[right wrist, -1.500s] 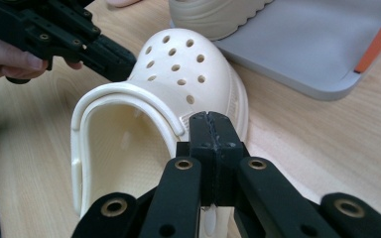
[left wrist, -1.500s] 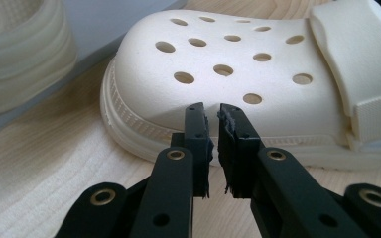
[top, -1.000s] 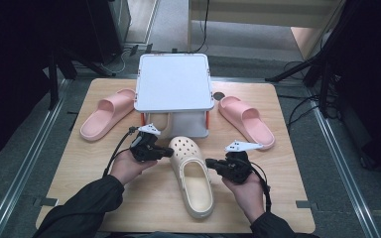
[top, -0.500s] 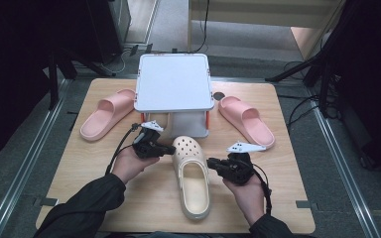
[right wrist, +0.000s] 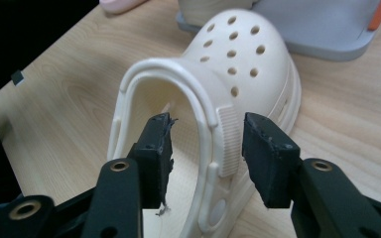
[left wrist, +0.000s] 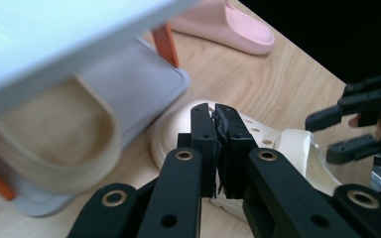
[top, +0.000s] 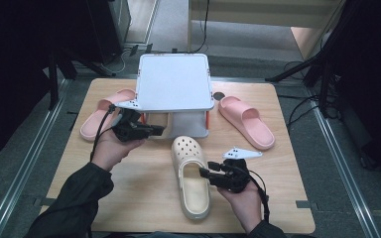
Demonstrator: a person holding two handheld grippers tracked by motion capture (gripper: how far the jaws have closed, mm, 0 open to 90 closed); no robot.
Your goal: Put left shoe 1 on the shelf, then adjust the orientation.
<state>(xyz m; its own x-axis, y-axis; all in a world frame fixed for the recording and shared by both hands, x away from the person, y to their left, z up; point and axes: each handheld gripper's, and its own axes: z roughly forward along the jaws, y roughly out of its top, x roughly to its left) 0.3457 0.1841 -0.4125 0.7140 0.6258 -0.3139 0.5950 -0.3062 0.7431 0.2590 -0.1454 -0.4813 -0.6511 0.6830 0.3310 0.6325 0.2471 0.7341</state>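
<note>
A cream perforated clog [top: 191,176] lies on the wooden table, toe pointing away from me. My right gripper [top: 204,173] stands open astride the clog's right side wall. In the right gripper view [right wrist: 206,136] one pad sits inside the clog [right wrist: 238,64] and the other outside by the strap hinge, with small gaps on both sides. My left gripper [top: 161,131] is shut on nothing, hovering left of the clog's toe in front of the rack. In the left gripper view its gripper [left wrist: 218,119] points at the clog [left wrist: 278,139]. A second cream clog [left wrist: 54,144] sits under the rack's top shelf.
A white two-tier shoe rack [top: 174,82] stands at the back middle, and its grey lower shelf [left wrist: 129,84] shows beside the orange posts. One pink slide [top: 104,119] lies left of the rack, and another pink slide [top: 245,121] lies right of it. The table's edges are near on all sides.
My left gripper has drawn back from the clog's toe, up towards the rack. My right gripper has slid towards me along the clog's side. The clog has barely moved.
</note>
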